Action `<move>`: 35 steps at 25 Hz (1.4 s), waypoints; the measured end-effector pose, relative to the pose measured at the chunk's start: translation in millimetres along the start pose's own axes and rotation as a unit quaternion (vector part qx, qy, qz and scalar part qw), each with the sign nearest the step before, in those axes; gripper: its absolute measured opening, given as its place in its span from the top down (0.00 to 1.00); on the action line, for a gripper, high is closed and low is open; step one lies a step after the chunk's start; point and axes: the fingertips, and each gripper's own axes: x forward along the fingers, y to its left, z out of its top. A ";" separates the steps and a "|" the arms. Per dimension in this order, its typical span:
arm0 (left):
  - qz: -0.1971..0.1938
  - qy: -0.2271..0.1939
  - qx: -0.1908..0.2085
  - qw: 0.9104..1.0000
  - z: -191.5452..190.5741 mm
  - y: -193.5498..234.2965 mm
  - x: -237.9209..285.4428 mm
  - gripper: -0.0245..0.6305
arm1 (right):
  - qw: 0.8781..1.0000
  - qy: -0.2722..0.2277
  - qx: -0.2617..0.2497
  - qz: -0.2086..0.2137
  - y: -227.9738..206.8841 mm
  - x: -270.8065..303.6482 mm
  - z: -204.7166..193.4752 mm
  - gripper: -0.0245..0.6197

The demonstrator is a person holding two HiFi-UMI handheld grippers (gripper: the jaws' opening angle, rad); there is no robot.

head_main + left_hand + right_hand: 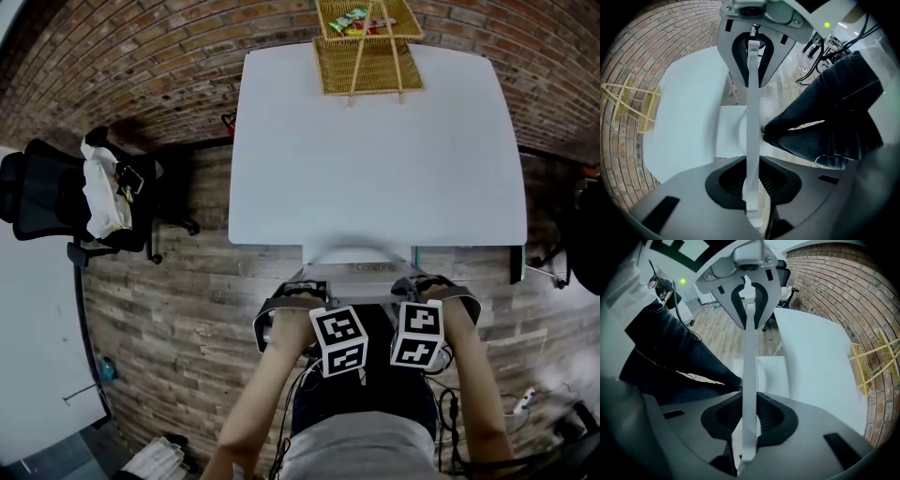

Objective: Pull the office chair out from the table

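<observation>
Far to the left, a black chair (47,192) stands on the wooden floor (178,309). A white cloth (101,187) lies on it. It is well apart from the big white tabletop (375,159).

The left tongs (305,295) point down. They pinch the thin white top edge of the office chair (361,272). In the left gripper view, that white edge (752,93) runs right between the two dark pads of the left tongs (752,180), and the pads press on it.

The office chair sits in the middle, at the near side of the tabletop. Its back is just beside the tabletop edge, and its seat is tucked under.

The right tongs (427,291) pinch the same top edge, a little way along it. In the right gripper view, the white edge (750,348) is squeezed between the pads of the right tongs (749,420).

At the far side of the tabletop, by the brick wall (141,66), sits a woven basket (367,61) with bright packets (356,21) inside.
</observation>
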 end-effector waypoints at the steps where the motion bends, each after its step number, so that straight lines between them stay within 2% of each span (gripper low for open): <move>1: -0.001 -0.001 0.000 1.000 0.2 -4.3 0.2 0.84 | 1.000 0.001 0.000 0.001 4.0 0.3 -0.3 0.83; 17: -0.007 0.004 0.022 1.000 -6.8 -82.9 1.1 0.84 | 1.000 0.009 0.015 0.001 83.8 4.5 4.2 0.83; 25: -0.015 0.013 0.013 1.000 -3.5 -123.3 -1.0 0.84 | 1.000 0.012 0.001 0.003 123.2 3.5 -1.5 0.83; 35: -0.003 0.021 -0.006 1.000 -0.6 -171.7 -0.9 0.84 | 1.000 0.011 -0.004 0.003 171.8 4.7 -5.5 0.83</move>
